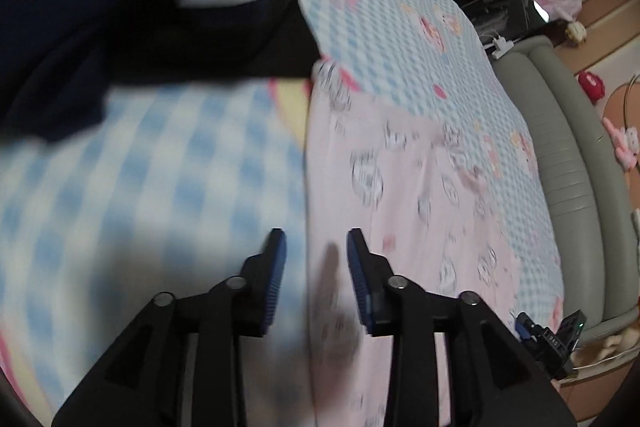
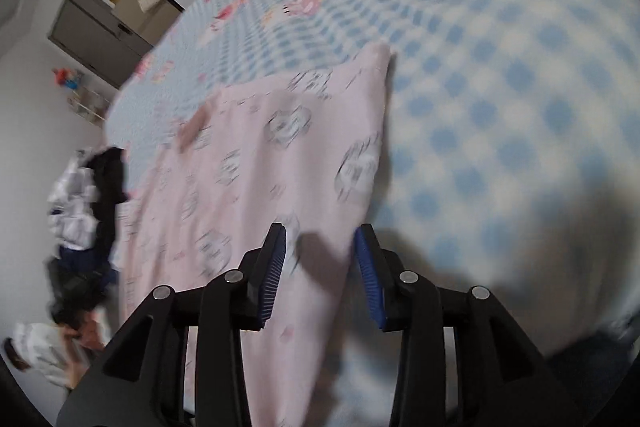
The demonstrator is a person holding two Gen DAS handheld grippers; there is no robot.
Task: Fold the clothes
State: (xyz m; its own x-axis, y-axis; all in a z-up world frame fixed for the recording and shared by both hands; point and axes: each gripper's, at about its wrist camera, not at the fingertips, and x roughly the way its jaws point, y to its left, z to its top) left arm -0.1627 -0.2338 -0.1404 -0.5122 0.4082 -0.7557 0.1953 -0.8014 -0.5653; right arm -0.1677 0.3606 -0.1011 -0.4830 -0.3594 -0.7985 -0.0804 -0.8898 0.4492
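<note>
between folds: left gripper (image 1: 316, 237) and right gripper (image 2: 320, 231) both parted, empty, above the pink garment (image 2: 256, 163) (pictures blurred). next, pinching an edge to fold again.

Left gripper (image 1: 316, 239) and right gripper (image 2: 320, 235), both tilted downward, jaws apart, empty.

The pink garment (image 2: 256, 163) is soft matt cloth with a grey print. The bed sheet (image 2: 500, 87) is matt checked fabric. Both tongs (image 1: 316, 239) (image 2: 320, 233) are matt black plastic with ribbed blue pads (image 2: 370, 279) and shiny metal pins (image 1: 397, 281).
</note>
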